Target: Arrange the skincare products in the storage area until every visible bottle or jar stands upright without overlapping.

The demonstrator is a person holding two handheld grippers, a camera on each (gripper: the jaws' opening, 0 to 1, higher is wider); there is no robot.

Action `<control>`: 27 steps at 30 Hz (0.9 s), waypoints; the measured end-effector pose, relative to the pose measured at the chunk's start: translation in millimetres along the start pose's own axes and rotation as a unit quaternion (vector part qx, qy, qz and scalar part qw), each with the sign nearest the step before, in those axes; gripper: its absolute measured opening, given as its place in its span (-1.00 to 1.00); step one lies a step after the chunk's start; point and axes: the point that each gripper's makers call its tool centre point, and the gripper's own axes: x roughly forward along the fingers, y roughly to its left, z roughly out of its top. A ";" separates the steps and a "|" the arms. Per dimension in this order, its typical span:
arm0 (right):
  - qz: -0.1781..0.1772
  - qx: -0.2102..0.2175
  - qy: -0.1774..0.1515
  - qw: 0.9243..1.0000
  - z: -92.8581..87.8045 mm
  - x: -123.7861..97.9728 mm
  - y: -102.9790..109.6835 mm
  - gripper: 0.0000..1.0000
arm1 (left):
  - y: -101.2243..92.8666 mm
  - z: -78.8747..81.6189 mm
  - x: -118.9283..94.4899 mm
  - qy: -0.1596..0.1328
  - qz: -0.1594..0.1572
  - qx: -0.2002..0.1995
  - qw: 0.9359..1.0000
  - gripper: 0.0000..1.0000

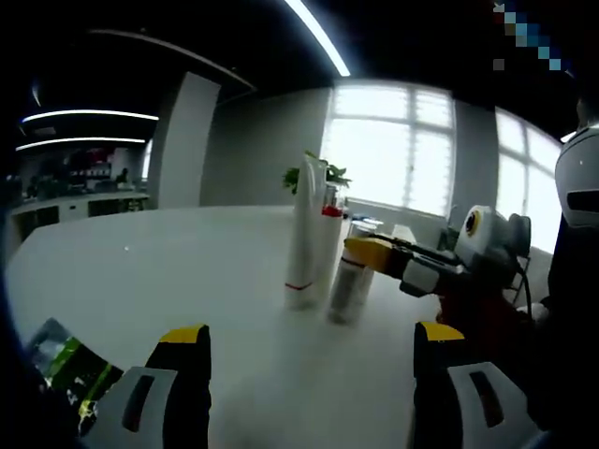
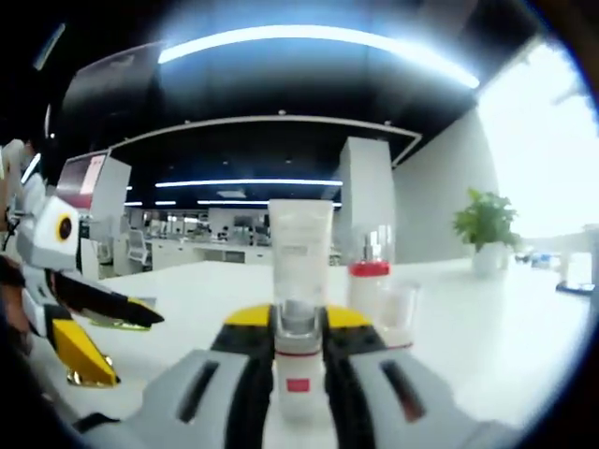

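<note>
On the white bench [image 1: 140,271] I see the skincare products gathered near the middle: a tall white tube [image 1: 305,234] standing upright, a red-capped pump bottle [image 1: 330,234] just behind it and partly hidden, and a small clear-capped bottle [image 1: 352,281] beside them. My right gripper [image 2: 298,351] is clenched on that small bottle [image 2: 298,360]; in the right gripper view its yellow-tipped jaws press its sides, and its base is cut off below them. From the left gripper view the same gripper [image 1: 374,254] comes in from the right and covers the bottle's top, so I cannot tell whether the bottle touches the bench or hangs just above it. It looks slightly tilted there.

My left gripper [image 1: 309,346] is released, its jaws wide apart with nothing between them, well short of the group. It also shows at the left edge of the right gripper view [image 2: 94,332], apart from the bottles.

In the right gripper view the tube [image 2: 299,248] rises directly behind the held bottle, and the pump bottle [image 2: 370,281] stands just right of it, with a clear cup-like piece [image 2: 398,313] overlapping its lower part; I cannot make out what that is. Labels are too blurred to read.

A potted plant [image 2: 485,229] stands far back. A dark packet [image 1: 65,365] with green print is cut off at the lower left of the left gripper view.
</note>
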 end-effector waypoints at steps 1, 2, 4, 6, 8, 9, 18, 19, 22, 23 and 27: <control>0.000 -0.001 0.000 1.000 0.2 -0.6 0.1 -0.65 | 0.6 0.1 -0.5 0.000 0.001 -0.001 1.000 0.82; 0.001 -0.003 0.001 1.000 0.2 -0.7 0.9 -0.65 | 1.1 0.0 -0.8 0.000 0.002 -0.001 1.000 0.82; 0.014 -0.017 0.001 1.000 1.0 -1.4 6.2 -0.65 | 1.9 -0.6 -0.9 0.001 0.003 -0.001 1.000 0.82; 0.010 -0.015 0.001 1.000 0.6 -1.7 5.9 -0.65 | 2.7 -2.3 -0.6 0.004 0.004 -0.001 1.000 0.82; 0.006 -0.018 0.000 1.000 0.6 -1.9 4.3 -0.65 | 2.7 -3.2 -0.1 0.006 0.004 0.000 1.000 0.82; 0.005 -0.018 0.001 1.000 0.5 -1.7 3.5 -0.65 | 2.6 -3.3 0.1 0.006 0.004 0.000 1.000 0.82; 0.020 -0.044 0.002 0.999 1.5 -1.4 7.6 -0.64 | 0.0 -2.1 1.2 0.004 0.004 0.004 1.000 0.82; 0.019 -0.043 0.002 0.999 1.4 -1.2 7.7 -0.64 | -0.4 -2.5 1.1 0.005 0.004 0.004 1.000 0.82; 0.018 -0.045 0.003 0.999 1.1 -0.3 6.5 -0.64 | -1.6 -3.4 0.9 0.005 0.004 0.004 1.000 0.82; 0.018 -0.044 0.003 0.999 1.1 -0.2 6.1 -0.64 | -1.8 -3.5 0.7 0.006 0.004 0.004 1.000 0.82; 0.019 -0.045 0.002 0.999 1.7 -0.5 6.0 -0.64 | -2.7 -3.2 -0.6 0.006 0.005 0.006 1.000 0.82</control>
